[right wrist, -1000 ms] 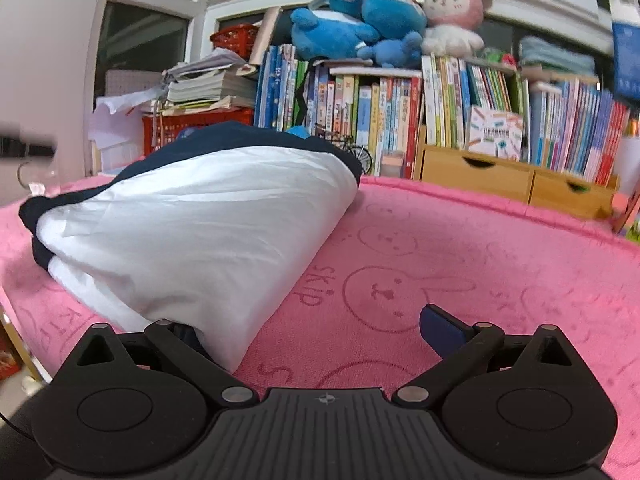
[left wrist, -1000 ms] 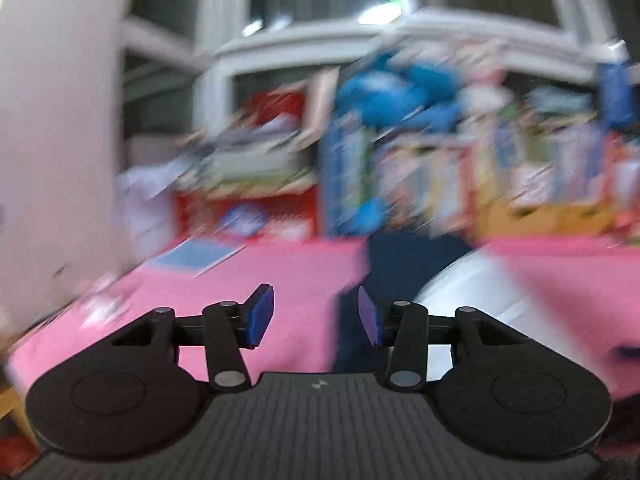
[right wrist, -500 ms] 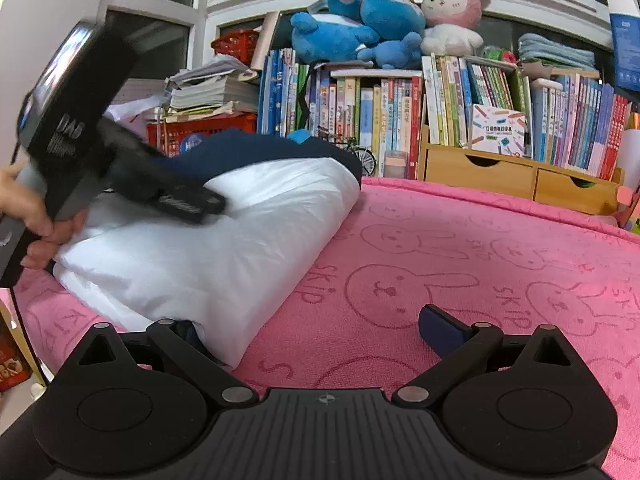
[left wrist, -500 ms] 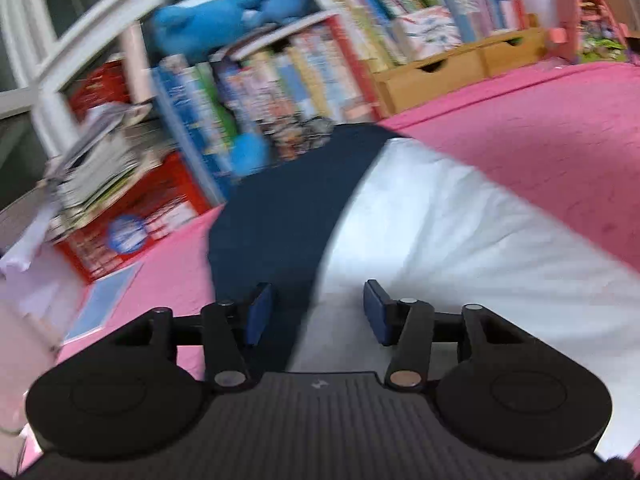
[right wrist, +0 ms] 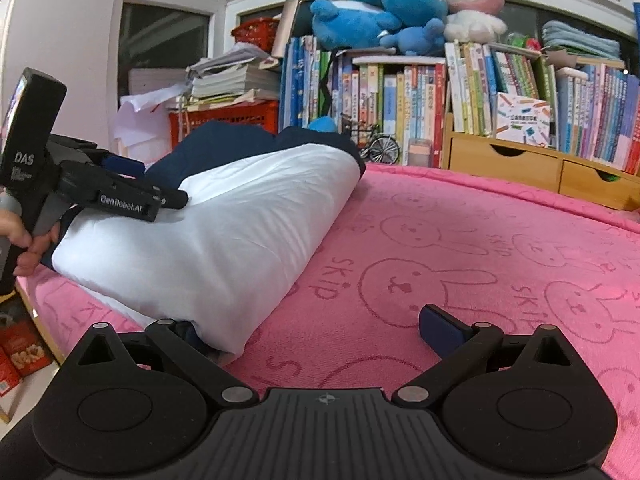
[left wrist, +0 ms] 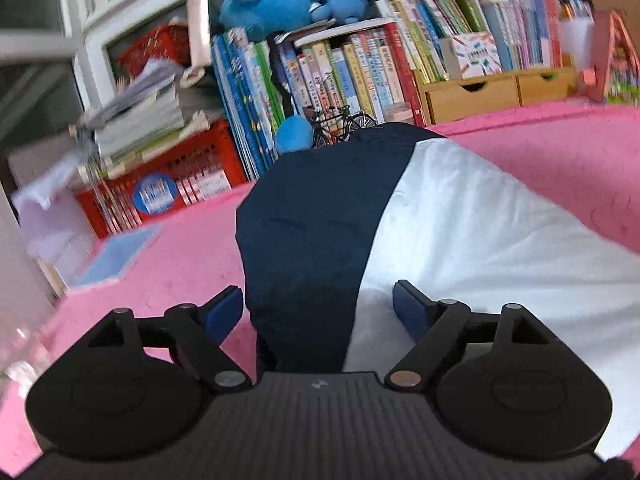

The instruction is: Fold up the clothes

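Closest in, the right gripper [right wrist: 320, 320] sits low on the pink towel [right wrist: 460, 248], its fingers spread wide; the left one is hidden behind the near end of the folded garment [right wrist: 224, 232], the right one on bare towel. The navy-and-white bundle lies on the towel-covered desk. The left gripper [left wrist: 318, 306] hovers over its left end, fingers spread on either side of the navy band. Behind stand books [right wrist: 400, 96] and plush toys [right wrist: 380, 4].

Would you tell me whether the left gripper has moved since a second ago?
Yes: the left gripper, absent before, came in from the left over the folded garment.
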{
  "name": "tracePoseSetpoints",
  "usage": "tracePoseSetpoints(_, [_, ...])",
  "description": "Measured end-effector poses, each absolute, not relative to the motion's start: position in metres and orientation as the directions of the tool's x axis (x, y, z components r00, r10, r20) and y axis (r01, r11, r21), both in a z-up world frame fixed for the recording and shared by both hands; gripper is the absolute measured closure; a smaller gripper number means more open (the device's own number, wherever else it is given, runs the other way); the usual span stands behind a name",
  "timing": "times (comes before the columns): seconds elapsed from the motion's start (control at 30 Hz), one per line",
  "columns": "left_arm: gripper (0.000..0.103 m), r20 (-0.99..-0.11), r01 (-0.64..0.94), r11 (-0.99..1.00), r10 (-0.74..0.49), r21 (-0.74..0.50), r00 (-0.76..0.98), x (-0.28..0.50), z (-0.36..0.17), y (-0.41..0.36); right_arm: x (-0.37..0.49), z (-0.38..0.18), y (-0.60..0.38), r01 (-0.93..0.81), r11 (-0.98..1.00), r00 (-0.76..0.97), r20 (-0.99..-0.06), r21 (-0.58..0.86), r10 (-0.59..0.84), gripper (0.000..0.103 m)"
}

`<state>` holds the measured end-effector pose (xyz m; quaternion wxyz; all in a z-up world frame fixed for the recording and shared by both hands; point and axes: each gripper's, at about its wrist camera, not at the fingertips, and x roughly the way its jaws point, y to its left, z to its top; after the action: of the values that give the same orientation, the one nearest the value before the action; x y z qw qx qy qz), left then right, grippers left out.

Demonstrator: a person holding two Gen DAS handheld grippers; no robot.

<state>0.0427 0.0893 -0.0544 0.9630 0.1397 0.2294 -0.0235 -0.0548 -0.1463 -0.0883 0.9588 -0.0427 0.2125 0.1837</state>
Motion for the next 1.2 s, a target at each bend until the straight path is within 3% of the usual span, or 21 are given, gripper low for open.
tracePoseSetpoints(0.2, [0.019, -0.43, 0.105, 0.975, -0.012, 0.194, 0.903, 0.029, -0.06, 0.091, -0.066, -0.075, -0.141, -0.334, 0.905, 0.899, -0.377, -0.264, 0.222, 0.002])
tracePoseSetpoints(0.33, [0.019, -0.424, 0.113, 0.983, -0.041, 0.146, 0.905, 0.022, -0.064, 0.087, -0.059, -0.064, -0.153, -0.312, 0.891, 0.907, -0.383, -0.329, 0.176, 0.002])
tracePoseSetpoints(0.5, [0.019, -0.419, 0.089, 0.991, -0.038, 0.104, 0.907, 0.02, -0.066, 0.086, -0.058, -0.055, -0.184, -0.423, 0.885, 0.812, -0.516, -0.197, 0.273, 0.002])
tracePoseSetpoints(0.63, [0.019, -0.417, 0.085, 0.992, -0.038, 0.094, 0.908, 0.02, -0.066, 0.087, -0.067, -0.023, -0.223, -0.458, 0.889, 0.764, -0.516, -0.009, 0.388, 0.002])
tracePoseSetpoints(0.67, [0.019, -0.417, 0.085, 0.992, -0.039, 0.093, 0.908, 0.02, -0.066, 0.088, -0.063, -0.012, -0.225, -0.455, 0.889, 0.762, -0.5, 0.039, 0.412, 0.005])
tracePoseSetpoints(0.73, [0.019, -0.416, 0.087, 0.992, -0.043, 0.089, 0.908, 0.02, -0.065, 0.088, -0.044, 0.008, -0.215, -0.463, 0.882, 0.755, -0.484, 0.085, 0.442, 0.03])
tracePoseSetpoints(0.77, [0.019, -0.417, 0.089, 0.992, -0.045, 0.086, 0.908, 0.021, -0.065, 0.089, -0.032, 0.017, -0.205, -0.476, 0.875, 0.747, -0.481, 0.093, 0.458, 0.05])
tracePoseSetpoints(0.8, [0.019, -0.417, 0.089, 0.993, -0.047, 0.083, 0.908, 0.021, -0.065, 0.089, -0.017, 0.025, -0.193, -0.507, 0.857, 0.729, -0.482, 0.097, 0.486, 0.055])
tracePoseSetpoints(0.97, [0.019, -0.417, 0.088, 0.993, -0.049, 0.076, 0.908, 0.021, -0.065, 0.089, 0.071, 0.033, -0.099, -0.692, 0.72, 0.581, -0.551, 0.053, 0.599, 0.066])
tracePoseSetpoints(1.2, [0.019, -0.42, 0.083, 0.995, -0.054, 0.052, 0.906, 0.02, -0.065, 0.092, 0.138, 0.0, 0.011, -0.78, 0.625, 0.44, -0.702, 0.01, 0.56, 0.067])
